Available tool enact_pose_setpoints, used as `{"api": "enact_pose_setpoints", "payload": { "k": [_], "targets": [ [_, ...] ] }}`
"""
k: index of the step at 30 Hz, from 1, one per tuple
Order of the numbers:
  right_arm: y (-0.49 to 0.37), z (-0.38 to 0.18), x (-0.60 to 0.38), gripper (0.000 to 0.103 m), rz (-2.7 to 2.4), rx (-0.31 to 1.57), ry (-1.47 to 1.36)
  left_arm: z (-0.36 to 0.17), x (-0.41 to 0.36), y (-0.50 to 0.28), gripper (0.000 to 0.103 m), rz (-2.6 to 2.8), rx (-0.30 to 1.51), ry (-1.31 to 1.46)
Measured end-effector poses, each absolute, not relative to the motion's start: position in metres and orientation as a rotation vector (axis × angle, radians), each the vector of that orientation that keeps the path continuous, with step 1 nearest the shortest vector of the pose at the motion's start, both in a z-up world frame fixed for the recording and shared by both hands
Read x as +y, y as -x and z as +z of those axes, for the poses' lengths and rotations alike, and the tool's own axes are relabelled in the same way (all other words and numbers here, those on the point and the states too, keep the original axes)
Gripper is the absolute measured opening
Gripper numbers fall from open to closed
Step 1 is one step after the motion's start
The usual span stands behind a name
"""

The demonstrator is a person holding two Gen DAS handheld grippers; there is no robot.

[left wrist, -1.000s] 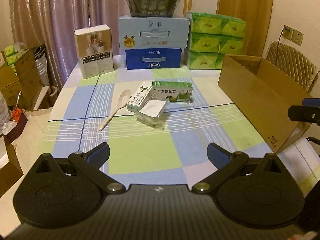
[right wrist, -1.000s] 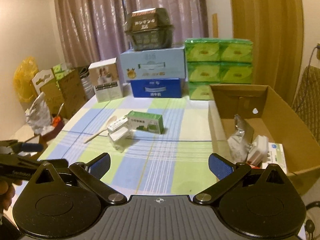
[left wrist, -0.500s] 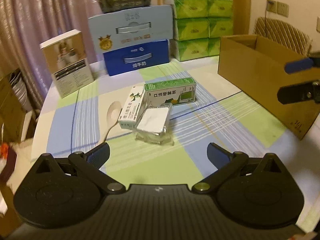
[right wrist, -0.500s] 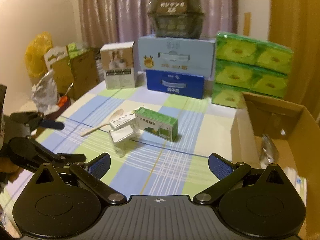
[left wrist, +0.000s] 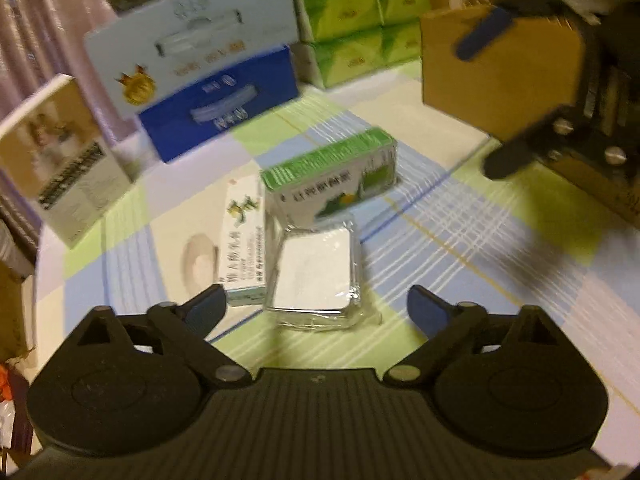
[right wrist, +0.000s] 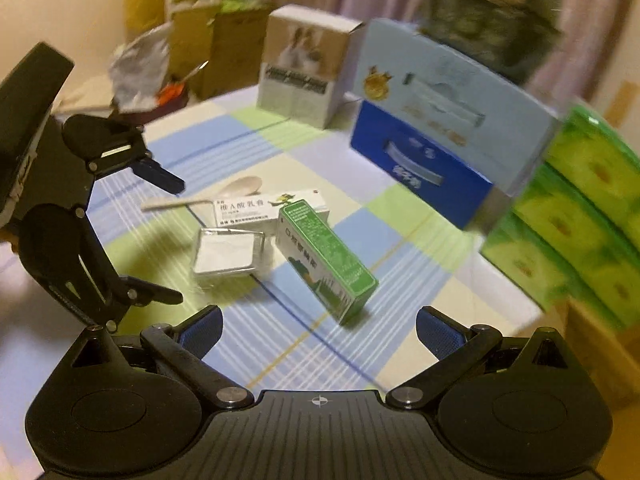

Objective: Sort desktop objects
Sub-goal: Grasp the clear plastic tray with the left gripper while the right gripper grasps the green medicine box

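A cluster of small items lies mid-table: a green carton (left wrist: 332, 176) (right wrist: 328, 256), a narrow white medicine box (left wrist: 244, 240) (right wrist: 264, 208), a clear plastic case with a white insert (left wrist: 316, 276) (right wrist: 228, 254) and a pale spoon (left wrist: 196, 256) (right wrist: 224, 194). My left gripper (left wrist: 316, 312) (right wrist: 172, 240) is open, low over the table, with the clear case just ahead between its fingers. My right gripper (right wrist: 320, 330) (left wrist: 488, 100) is open too and empty, with the green carton just beyond its tips. The open cardboard box (left wrist: 500, 72) stands on the right.
At the table's back stand a dark blue carton (left wrist: 216, 92) (right wrist: 416, 168) under a light blue one, green tissue packs (left wrist: 352, 20) (right wrist: 592, 208) and a white photo-printed box (left wrist: 60, 152) (right wrist: 304, 68). Bags and boxes sit off the left edge (right wrist: 160, 60).
Both grippers have moved forward and down toward the cluster. The right one swung left, away from the cardboard box. Both stay open, and the items have not moved.
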State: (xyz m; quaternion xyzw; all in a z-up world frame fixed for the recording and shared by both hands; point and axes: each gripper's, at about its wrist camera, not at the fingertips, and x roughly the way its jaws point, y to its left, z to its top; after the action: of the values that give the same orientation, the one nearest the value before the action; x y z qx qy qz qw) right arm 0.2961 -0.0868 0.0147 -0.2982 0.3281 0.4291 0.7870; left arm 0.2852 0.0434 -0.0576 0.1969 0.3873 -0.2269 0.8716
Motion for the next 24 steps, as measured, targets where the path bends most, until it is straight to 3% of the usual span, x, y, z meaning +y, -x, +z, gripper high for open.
{"api": "enact_pose_setpoints", "payload": {
  "k": [7,15,17,19,24],
  "targets": [
    [-0.34,-0.009,-0.059,0.087,0.971,0.745,0.787,-0.076,0.046,-0.305,0.082,-0.492,0.87,-0.428],
    [-0.363,-0.037,-0.023,0.081,0.977,0.785,0.921,-0.084,0.047,-0.313,0.074,-0.524,0.892,-0.384],
    [-0.365,-0.045,-0.017,0.075,0.97,0.797,0.954,-0.086,0.047,-0.315,0.072,-0.526,0.895,-0.378],
    [-0.368,-0.05,-0.012,0.059,0.951,0.823,0.951,-0.087,0.047,-0.316,0.069,-0.523,0.893,-0.368],
    [-0.368,-0.054,-0.009,0.04,0.92,0.852,0.912,-0.085,0.05,-0.316,0.058,-0.511,0.884,-0.349]
  ]
}}
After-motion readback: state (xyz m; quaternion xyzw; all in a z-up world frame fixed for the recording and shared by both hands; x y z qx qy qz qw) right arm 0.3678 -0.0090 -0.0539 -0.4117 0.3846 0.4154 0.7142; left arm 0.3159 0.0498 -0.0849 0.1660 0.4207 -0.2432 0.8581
